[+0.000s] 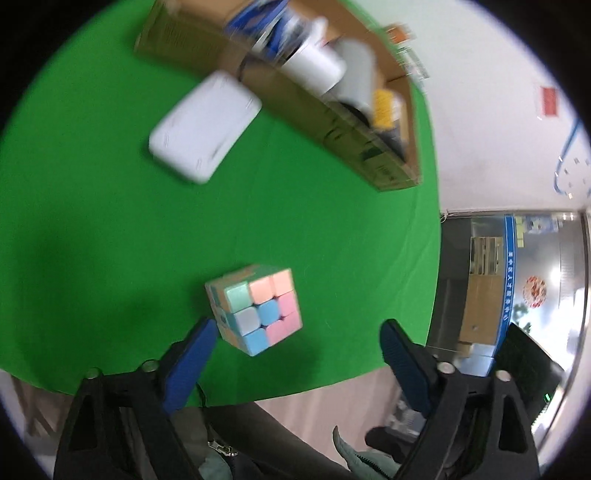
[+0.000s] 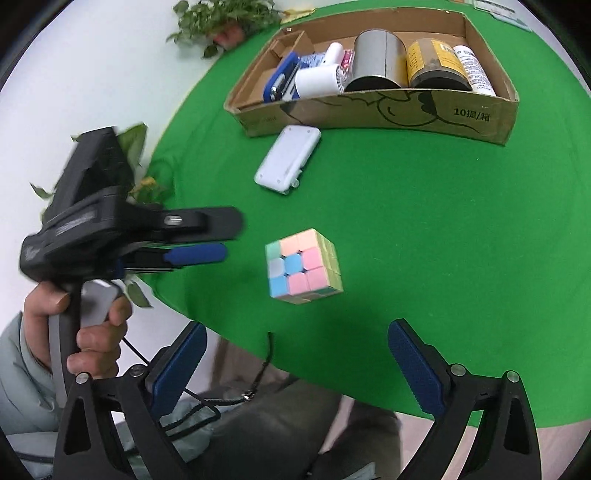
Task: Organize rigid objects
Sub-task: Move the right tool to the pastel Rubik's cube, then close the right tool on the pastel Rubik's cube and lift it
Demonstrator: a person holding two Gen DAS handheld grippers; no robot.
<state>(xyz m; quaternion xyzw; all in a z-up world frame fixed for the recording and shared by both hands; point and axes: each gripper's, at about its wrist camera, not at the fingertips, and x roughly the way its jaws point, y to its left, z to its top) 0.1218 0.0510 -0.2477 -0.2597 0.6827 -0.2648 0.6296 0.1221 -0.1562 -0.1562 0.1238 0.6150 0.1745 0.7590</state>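
Observation:
A pastel puzzle cube (image 1: 255, 308) sits on the green table, just ahead of my left gripper (image 1: 299, 328), closer to its left finger; it also shows in the right wrist view (image 2: 303, 265). The left gripper is open and empty, and appears in the right wrist view (image 2: 225, 236) just left of the cube. My right gripper (image 2: 297, 334) is open and empty, a little short of the cube. A white flat power bank (image 1: 205, 127) lies farther on, also in the right wrist view (image 2: 288, 158), beside a cardboard box (image 2: 373, 110).
The cardboard box (image 1: 325, 122) holds a metal can (image 2: 376, 61), a white fan (image 2: 321, 79), a yellow-labelled jar (image 2: 436, 64), a white bottle and a blue item. Potted plants (image 2: 225, 18) stand off the table's left edge. The table's near edge runs under both grippers.

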